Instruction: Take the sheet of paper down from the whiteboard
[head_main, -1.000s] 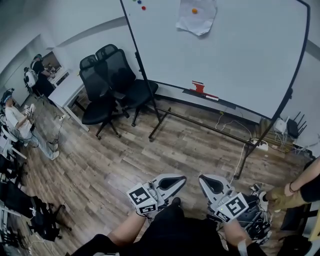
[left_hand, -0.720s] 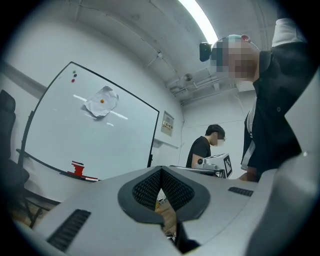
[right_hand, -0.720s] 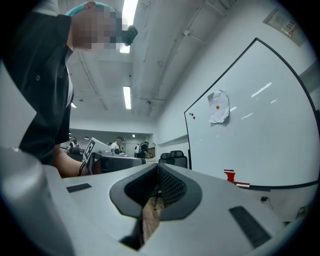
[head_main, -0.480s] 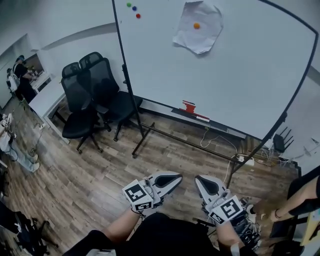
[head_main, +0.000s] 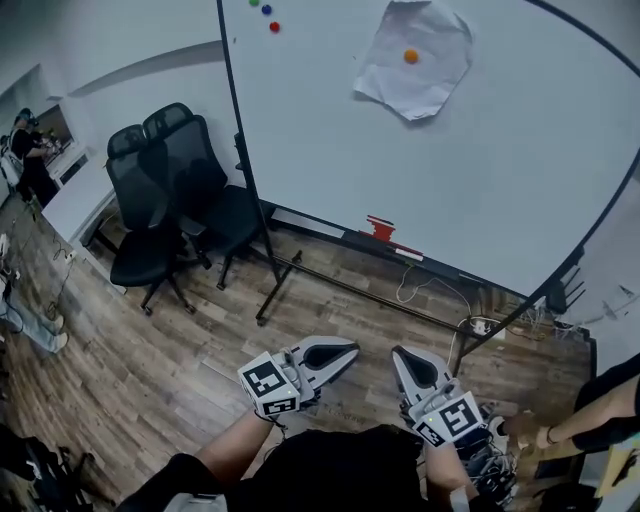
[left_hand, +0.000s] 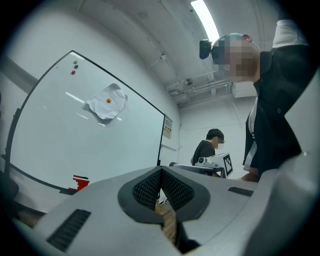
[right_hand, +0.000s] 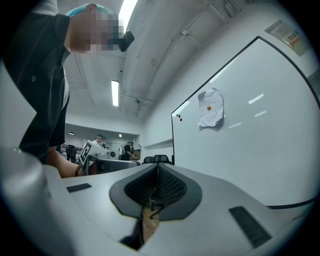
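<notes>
**Status: Sheet on Whiteboard, Both Grippers Closed and Empty**

1. Task item. The sheet of paper (head_main: 415, 60) is on the upper part of the whiteboard (head_main: 500, 170). An orange round magnet (head_main: 411, 56) sits near the middle of the sheet. The sheet is crumpled and its lower corner hangs to a point. Neither gripper touches it; both are well apart from the board.

2. Left gripper (head_main: 350, 349). In the left gripper view the fingers (left_hand: 150, 187) are pressed together along their ribbed pads, with nothing between them. The sheet shows up and to the left of the fingertips in this view.

3. Right gripper (head_main: 402, 356). In the right gripper view the fingers (right_hand: 170, 186) are likewise pressed together and carry nothing. The sheet shows up and to the right.

4. Position. In the head view both grippers sit side by side, low in the picture, over the wooden floor (head_main: 180, 350), with their tips directed toward the board.

5. Surroundings. Three small coloured magnets (head_main: 265, 12) sit near the board's upper left corner. A red item (head_main: 380, 228) rests on the board's lower ledge. Two black office chairs (head_main: 150, 200) stand just left of the board's stand.
</notes>
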